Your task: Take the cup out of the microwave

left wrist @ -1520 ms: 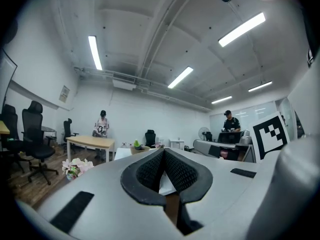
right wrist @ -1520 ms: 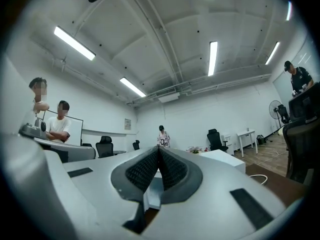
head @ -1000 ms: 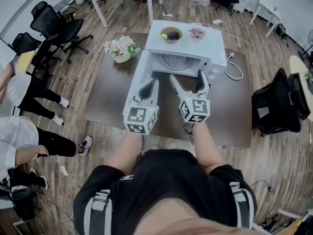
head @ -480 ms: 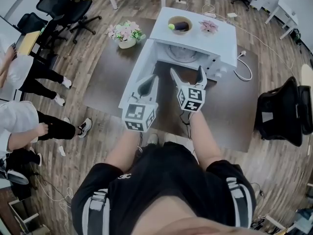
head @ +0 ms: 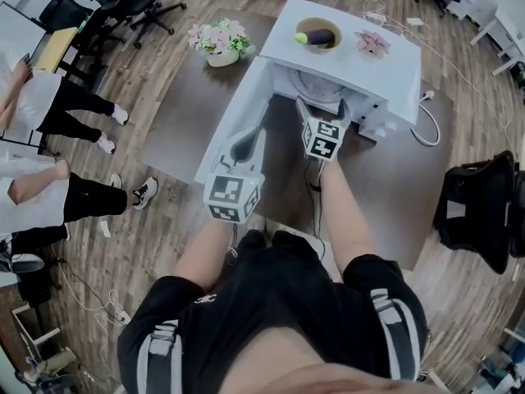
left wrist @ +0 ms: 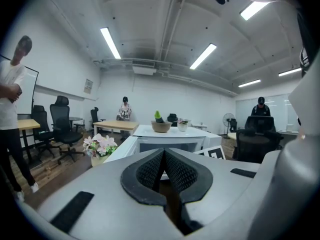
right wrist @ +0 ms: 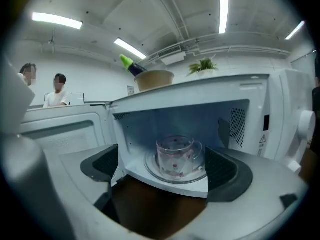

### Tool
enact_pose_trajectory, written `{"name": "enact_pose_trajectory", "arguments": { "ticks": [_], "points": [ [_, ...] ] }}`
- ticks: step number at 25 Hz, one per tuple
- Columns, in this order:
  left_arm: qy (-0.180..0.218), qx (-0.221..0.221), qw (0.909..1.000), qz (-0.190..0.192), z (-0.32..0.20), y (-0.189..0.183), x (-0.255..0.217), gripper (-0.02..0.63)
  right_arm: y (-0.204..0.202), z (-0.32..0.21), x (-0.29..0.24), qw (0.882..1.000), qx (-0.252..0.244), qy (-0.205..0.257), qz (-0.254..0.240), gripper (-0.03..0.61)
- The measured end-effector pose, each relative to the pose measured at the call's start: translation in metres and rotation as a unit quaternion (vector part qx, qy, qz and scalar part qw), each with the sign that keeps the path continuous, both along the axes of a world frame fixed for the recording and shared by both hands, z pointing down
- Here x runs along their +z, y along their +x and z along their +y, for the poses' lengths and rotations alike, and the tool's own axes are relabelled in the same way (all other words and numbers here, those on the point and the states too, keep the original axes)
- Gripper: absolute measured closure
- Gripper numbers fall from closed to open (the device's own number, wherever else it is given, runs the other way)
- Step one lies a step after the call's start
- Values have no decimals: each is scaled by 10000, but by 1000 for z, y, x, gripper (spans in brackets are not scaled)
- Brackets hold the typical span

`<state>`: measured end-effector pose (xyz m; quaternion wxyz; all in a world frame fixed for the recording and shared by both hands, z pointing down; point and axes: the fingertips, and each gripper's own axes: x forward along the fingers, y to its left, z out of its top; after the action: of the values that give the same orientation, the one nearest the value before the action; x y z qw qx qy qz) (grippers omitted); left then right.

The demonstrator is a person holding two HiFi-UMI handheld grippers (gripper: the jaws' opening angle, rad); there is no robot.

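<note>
A white microwave [head: 373, 68] stands on a brown table, its door [head: 238, 113] swung open to the left. Inside, a clear glass cup [right wrist: 175, 156] with small red marks sits upright on the glass turntable [right wrist: 197, 176]. My right gripper [head: 321, 105] is at the mouth of the cavity, and its jaws have just been opening. They stand wide apart [right wrist: 162, 156] with nothing between them, the cup a little beyond. My left gripper [head: 258, 134] hangs shut and empty beside the open door, its pads meeting [left wrist: 163, 154].
A bowl [head: 316, 35] with an eggplant and a pink flower [head: 372, 43] sit on the microwave's top. A flower pot [head: 220, 41] stands on the table [head: 176, 121] left of the door. A white cable [head: 426, 130] trails right. Office chairs [head: 480, 212] and people [head: 49, 105] stand around.
My right gripper has moved forward and down to the microwave's opening. The left gripper has sunk a little beside the door.
</note>
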<state>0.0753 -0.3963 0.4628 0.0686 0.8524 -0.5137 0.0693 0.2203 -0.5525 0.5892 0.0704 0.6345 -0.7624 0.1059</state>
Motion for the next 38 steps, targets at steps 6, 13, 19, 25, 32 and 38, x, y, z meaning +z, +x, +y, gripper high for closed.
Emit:
{"name": "enact_pose_trajectory", "arguments": {
  "ticks": [6, 13, 19, 25, 32, 38],
  "points": [
    [-110, -214, 9996, -134, -14, -6, 12, 612, 10, -45, 40, 9989, 14, -460, 88, 58],
    [-93, -352, 9988, -317, -22, -15, 14, 612, 11, -86, 60, 9975, -41, -685, 174, 58],
    [-145, -364, 9982, -457, -21, -14, 17, 612, 15, -104, 68, 9951, 124, -957, 230, 80],
    [-144, -335, 9981, -505, -22, -11, 16, 612, 18, -102, 67, 9950, 133, -966, 225, 114],
    [-149, -238, 9984, -481, -24, -4, 17, 612, 20, -84, 54, 9977, 9, -674, 117, 117],
    [-110, -51, 9992, -375, -22, 5, 14, 612, 19, -51, 40, 9985, -117, -532, -42, 118]
  ]
}}
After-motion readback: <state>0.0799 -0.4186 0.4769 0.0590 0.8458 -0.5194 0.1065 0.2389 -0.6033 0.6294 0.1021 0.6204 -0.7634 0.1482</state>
